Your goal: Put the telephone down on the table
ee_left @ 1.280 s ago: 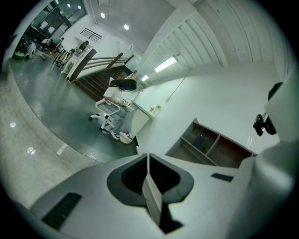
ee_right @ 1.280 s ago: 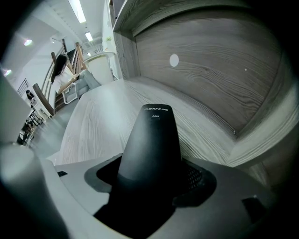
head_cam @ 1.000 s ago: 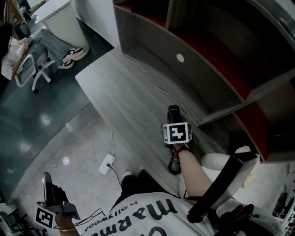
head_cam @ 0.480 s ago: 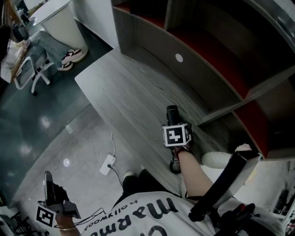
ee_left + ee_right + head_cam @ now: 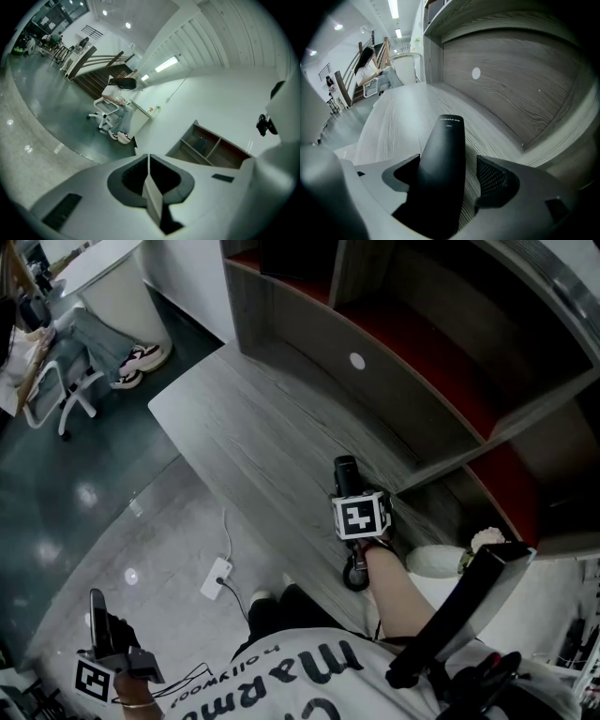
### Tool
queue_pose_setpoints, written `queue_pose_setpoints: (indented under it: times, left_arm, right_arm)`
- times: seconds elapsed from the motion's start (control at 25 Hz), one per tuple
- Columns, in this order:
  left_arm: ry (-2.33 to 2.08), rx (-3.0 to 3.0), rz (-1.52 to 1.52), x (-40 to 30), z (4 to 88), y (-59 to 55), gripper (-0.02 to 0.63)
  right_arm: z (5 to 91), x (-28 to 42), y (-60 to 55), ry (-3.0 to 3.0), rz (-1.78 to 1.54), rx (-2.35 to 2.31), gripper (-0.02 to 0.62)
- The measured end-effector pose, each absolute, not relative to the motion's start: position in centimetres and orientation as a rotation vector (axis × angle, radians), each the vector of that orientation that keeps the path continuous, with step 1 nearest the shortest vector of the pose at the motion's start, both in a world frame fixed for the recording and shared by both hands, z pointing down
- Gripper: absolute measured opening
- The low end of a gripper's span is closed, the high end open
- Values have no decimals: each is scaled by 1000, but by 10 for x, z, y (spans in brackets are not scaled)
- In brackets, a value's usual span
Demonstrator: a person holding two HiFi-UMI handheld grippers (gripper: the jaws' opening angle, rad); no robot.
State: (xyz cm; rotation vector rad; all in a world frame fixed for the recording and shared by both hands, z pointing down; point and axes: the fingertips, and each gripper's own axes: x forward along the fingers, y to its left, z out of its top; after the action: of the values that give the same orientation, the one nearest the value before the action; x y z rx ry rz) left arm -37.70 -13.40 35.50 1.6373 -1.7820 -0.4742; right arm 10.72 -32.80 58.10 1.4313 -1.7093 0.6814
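The right gripper (image 5: 449, 165) points steeply down at the grey wood-grain table (image 5: 244, 427), near the table's right end and close to its near edge. Its jaws have just been opening and now stand wide apart. The black telephone (image 5: 445, 140) – a slim cordless handset – lies lengthwise between them. The right pad stands clear of the handset, with table grain showing in the gap. The handset sits nearer the left pad, but it is not clamped. Its rounded far end, which carries small pale print, sticks out past the jaw tips towards the back panel (image 5: 511, 84) of the shelf unit behind the table. Whether the handset lies flat on the wood cannot be told.

The left gripper (image 5: 149, 161) is held low at the person's left, well apart from the table and over the pale tiled floor (image 5: 141, 521). Its jaws are pressed together with nothing between them.

In the head view a white power strip (image 5: 217, 576) lies on the floor just off the table's near edge, with its cord trailing. A round white cap (image 5: 356, 360) sits in the back panel. At the far left there is a white swivel chair (image 5: 56, 390) – beside it, a seated person's legs and sneakers (image 5: 141, 357).
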Motion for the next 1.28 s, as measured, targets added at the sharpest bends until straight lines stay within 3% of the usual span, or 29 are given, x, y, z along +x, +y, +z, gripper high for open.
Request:
queue_pose_setpoints:
  times: [0.68, 0.72, 0.76, 0.8, 0.84, 1.04, 1.28]
  left_arm:
    - [-1663, 1726, -531, -401, 350, -146, 21]
    - [-1655, 1731, -531, -404, 351, -146, 21]
    - [-1647, 1735, -532, -407, 352, -147, 21]
    - [-1637, 1740, -537, -410, 352, -148, 21]
    - [-1627, 1747, -540, -412, 352, -148, 21]
    - [-1556, 1818, -523, -417, 354, -160, 21]
    - [-1425, 1892, -452, -407, 372, -169, 21]
  right_arm:
    - [516, 111, -310, -1758, 963, 1690, 376]
    - [510, 113, -309, -1747, 952, 1723, 358]
    - [505, 117, -306, -1724, 936, 1761, 301]
    - [500, 121, -304, -1695, 920, 1795, 199]
    - [496, 123, -300, -1672, 908, 1822, 156]
    - [479, 125, -283, -1656, 911, 1902, 34]
    - [461, 104, -261, -1779, 927, 1885, 11]
